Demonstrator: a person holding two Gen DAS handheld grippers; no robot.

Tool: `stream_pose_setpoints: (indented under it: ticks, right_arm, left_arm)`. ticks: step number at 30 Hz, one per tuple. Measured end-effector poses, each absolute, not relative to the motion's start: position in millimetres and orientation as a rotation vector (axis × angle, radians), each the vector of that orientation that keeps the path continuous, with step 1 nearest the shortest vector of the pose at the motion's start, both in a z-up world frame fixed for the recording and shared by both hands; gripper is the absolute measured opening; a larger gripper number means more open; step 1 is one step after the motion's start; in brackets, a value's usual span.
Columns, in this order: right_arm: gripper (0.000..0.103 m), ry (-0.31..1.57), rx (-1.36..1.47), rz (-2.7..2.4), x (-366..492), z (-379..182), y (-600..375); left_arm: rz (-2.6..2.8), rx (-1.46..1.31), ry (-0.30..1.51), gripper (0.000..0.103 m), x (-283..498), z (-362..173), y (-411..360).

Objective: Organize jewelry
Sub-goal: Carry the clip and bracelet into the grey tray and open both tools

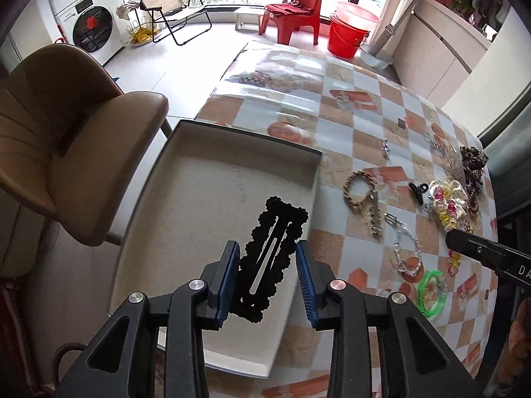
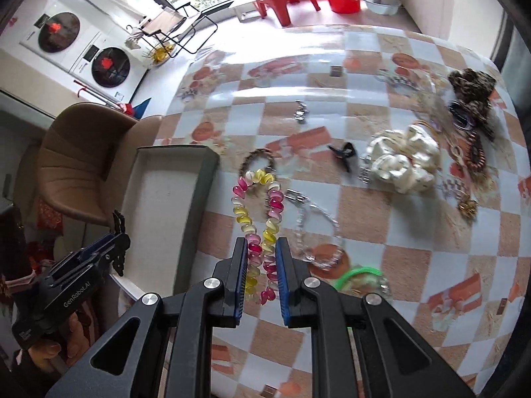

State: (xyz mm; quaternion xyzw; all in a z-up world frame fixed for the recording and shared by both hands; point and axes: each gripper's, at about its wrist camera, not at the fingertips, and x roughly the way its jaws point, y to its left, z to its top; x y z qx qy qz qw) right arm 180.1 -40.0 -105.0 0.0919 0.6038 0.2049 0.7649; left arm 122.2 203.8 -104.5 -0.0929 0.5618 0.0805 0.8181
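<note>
Checkered tablecloth [image 2: 398,238]; box [image 1: 212,179]; brown chair [image 1: 66,139] beside.

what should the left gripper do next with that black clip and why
Probably lower a little and open the jaws to drop the black hair clip into the box. The left gripper already holds the clip above the box floor, which looks bare beneath it, so no sideways travel seems needed. The right gripper holds the spiral hair tie over the table, well clear.
</note>
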Motion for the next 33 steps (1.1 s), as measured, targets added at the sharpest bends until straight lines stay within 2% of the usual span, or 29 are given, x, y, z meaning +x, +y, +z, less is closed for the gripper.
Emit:
stream_pose_setpoints:
  ticks: [11,18,23,24,25,26,27,29,33]
  right_arm:
    - [0.018,1.394,0.194,0.510,231,-153,95]
    - [0.018,1.455,0.172,0.473,255,-194,119]
    - [0.019,1.496,0.156,0.445,264,-214,122]
    - [0.019,1.504,0.154,0.443,265,-217,123]
    - [0.022,1.514,0.152,0.440,266,-221,124]
    - [0.023,1.515,0.153,0.438,266,-221,124]
    - [0.023,1.509,0.156,0.440,266,-221,125]
    - [0.033,1.507,0.147,0.449,267,-220,128]
    - [0.044,1.502,0.132,0.458,268,-220,134]
  left_arm:
    - [0.193,-0.176,1.266,0.038,179,-172,276]
    - [0.183,-0.169,1.310,0.039,197,-211,281]
    - [0.184,-0.144,1.289,0.039,198,-218,276]
    - [0.184,-0.137,1.286,0.042,199,-218,275]
    - [0.187,-0.133,1.285,0.047,199,-218,275]
    - [0.191,-0.130,1.286,0.058,199,-218,276]
    - [0.201,-0.127,1.281,0.060,198,-217,276]
    - [0.211,-0.127,1.280,0.060,196,-215,277]
    - [0.216,-0.135,1.277,0.060,192,-213,281]
